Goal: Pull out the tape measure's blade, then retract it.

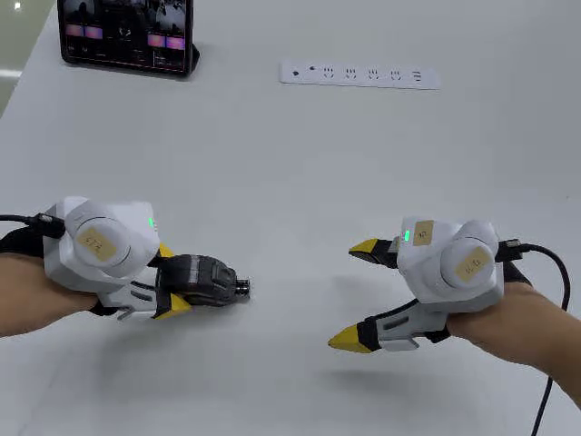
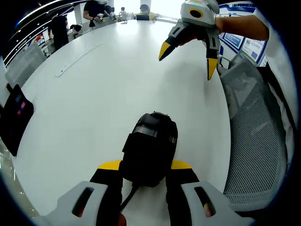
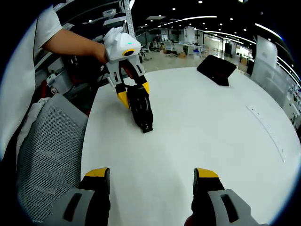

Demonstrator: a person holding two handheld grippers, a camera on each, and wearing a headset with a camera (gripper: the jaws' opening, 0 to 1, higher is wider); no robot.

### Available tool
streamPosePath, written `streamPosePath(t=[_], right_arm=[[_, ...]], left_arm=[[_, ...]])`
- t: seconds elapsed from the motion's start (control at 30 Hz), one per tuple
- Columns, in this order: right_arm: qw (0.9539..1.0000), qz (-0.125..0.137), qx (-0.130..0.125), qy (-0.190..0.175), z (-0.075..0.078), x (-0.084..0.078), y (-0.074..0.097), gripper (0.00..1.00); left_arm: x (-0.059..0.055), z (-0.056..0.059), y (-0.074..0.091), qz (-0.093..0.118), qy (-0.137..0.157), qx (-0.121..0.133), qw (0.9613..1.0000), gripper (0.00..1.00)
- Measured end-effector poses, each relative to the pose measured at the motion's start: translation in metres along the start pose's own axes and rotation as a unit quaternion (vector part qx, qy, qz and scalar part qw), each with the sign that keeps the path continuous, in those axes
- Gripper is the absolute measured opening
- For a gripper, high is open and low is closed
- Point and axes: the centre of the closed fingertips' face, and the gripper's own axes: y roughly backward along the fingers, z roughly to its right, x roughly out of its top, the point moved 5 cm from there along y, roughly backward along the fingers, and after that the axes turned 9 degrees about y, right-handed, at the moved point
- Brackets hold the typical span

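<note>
On the white table [image 1: 290, 154], the left gripper [image 1: 172, 277] pinches the black tape measure [image 1: 211, 278], its blade apparently not yet drawn. Well apart, the right gripper [image 1: 354, 293] hangs wide, empty. 2 steps remain: pulling, retracting.

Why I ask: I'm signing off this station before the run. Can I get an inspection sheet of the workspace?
Surface: white table, bare between the grippers.
Job's things: black tape measure, blade not pulled out, its front end toward the right gripper.
Clutter: propped tablet at the far left; white power strip at the far middle.
Grippers: left gripper shut on the tape measure; right gripper open, holding nothing, apart from it.
Cables: a black cable leaves the left gripper's rear, another the right's.
Surroundings: mesh chair beside the table; people at the table's far end.
</note>
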Motion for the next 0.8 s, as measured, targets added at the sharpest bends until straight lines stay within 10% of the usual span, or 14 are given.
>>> streamPosePath(t=[0.8], right_arm=[[0.9984,0.055,0.012,-0.001,0.007,0.018,-0.034,0.58]], left_arm=[[0.001,-0.001,-0.002,-0.02,-0.032,0.015,0.9992,0.28]])
